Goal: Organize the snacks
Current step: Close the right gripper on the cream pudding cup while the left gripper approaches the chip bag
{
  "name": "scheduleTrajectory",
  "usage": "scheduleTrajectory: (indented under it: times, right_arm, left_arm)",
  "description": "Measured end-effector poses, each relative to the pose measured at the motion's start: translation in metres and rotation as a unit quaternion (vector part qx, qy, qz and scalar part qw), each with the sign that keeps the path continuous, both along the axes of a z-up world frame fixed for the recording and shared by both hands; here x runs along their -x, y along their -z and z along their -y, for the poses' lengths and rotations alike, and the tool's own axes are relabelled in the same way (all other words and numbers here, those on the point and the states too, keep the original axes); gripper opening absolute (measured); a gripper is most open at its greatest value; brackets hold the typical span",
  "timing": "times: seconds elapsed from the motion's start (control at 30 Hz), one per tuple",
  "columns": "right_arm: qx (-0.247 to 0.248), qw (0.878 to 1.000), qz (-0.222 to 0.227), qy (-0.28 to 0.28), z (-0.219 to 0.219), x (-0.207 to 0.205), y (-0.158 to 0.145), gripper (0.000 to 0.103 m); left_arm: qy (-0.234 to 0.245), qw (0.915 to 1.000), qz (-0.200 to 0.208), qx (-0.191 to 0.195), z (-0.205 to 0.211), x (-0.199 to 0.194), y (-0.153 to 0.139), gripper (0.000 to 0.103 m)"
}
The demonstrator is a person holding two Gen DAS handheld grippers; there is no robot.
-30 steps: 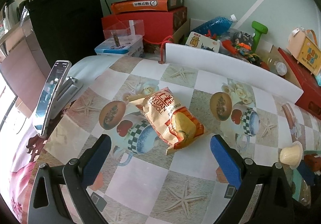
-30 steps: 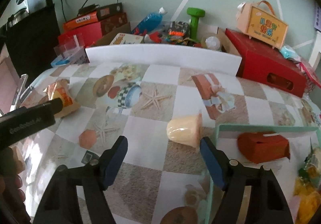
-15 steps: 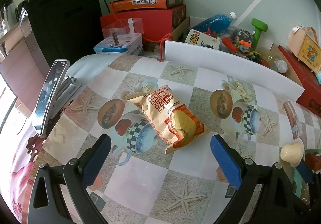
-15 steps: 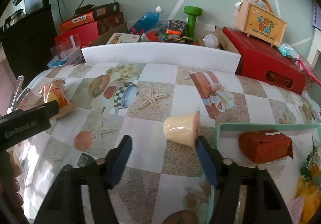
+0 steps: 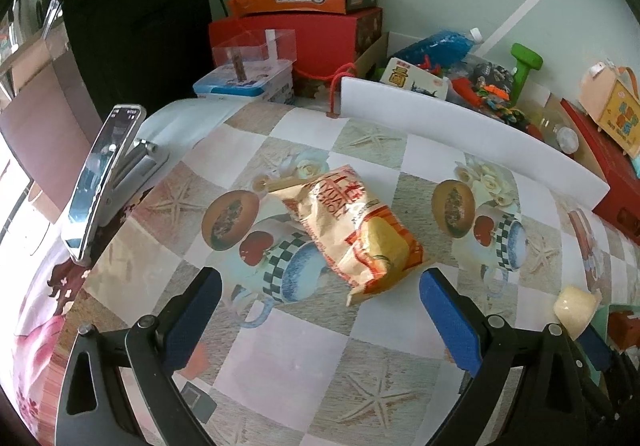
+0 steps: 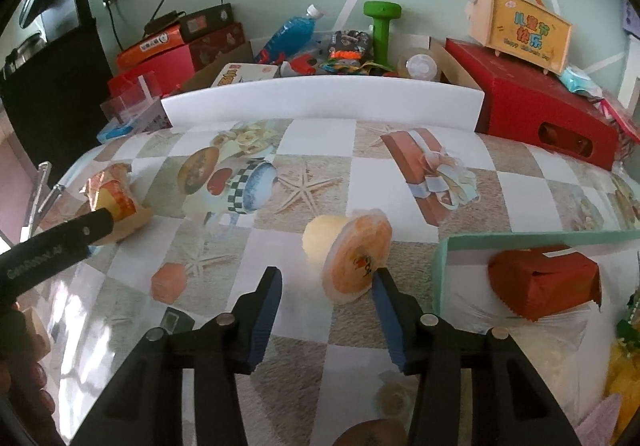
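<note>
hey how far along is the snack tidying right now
Partly done. A red packet already lies in the green tray, with yellow snacks at its edge. In hand: the right gripper is open around the jelly cup, not clamped. Left: the left gripper is open in front of the chip bag, which lies on the table.

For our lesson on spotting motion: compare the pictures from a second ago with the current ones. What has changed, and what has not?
The right hand-held gripper has narrowed its jaws and moved in on the jelly cup, which has tipped so its orange lid faces the camera; one finger touches the lid, no grip yet. The left hand-held gripper stays wide open, short of the snack bag. The red packet stays in the tray.
</note>
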State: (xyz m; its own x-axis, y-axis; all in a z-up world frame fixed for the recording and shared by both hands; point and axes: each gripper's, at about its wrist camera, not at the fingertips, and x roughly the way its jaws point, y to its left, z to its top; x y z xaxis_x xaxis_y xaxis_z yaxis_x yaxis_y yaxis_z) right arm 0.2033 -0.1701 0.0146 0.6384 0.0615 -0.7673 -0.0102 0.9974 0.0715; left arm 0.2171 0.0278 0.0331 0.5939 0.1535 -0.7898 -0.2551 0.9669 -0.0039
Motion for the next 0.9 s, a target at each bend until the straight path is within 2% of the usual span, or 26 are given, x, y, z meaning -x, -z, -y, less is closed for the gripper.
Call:
scheduleTrajectory:
  times: [0.2,0.43,0.73,0.83,0.9]
  right_arm:
    - [0.008,1.0,0.003,0.015,0.002,-0.001,-0.001,0.05]
    - [-0.011,1.0,0.018,0.023,0.009,-0.002,-0.006,0.05]
    - [-0.023,0.999,0.025,0.028,0.01,-0.004,-0.007,0.05]
    - [-0.024,0.999,0.024,0.028,0.01,-0.004,-0.006,0.05]
    - [-0.024,0.999,0.024,0.028,0.01,-0.004,-0.006,0.05]
  left_arm:
    - [-0.012,0.9996,0.003,0.025,-0.009,-0.002,0.006,0.099]
    - [-0.007,0.9956,0.028,0.089,-0.011,-0.008,0.011,0.099]
    - [-0.032,0.9933,0.036,0.105,-0.012,-0.021,0.024,0.099]
    - [-0.037,0.9918,0.045,0.114,-0.014,-0.02,0.023,0.098]
    - [-0.038,0.991,0.049,0.119,-0.014,-0.02,0.023,0.087]
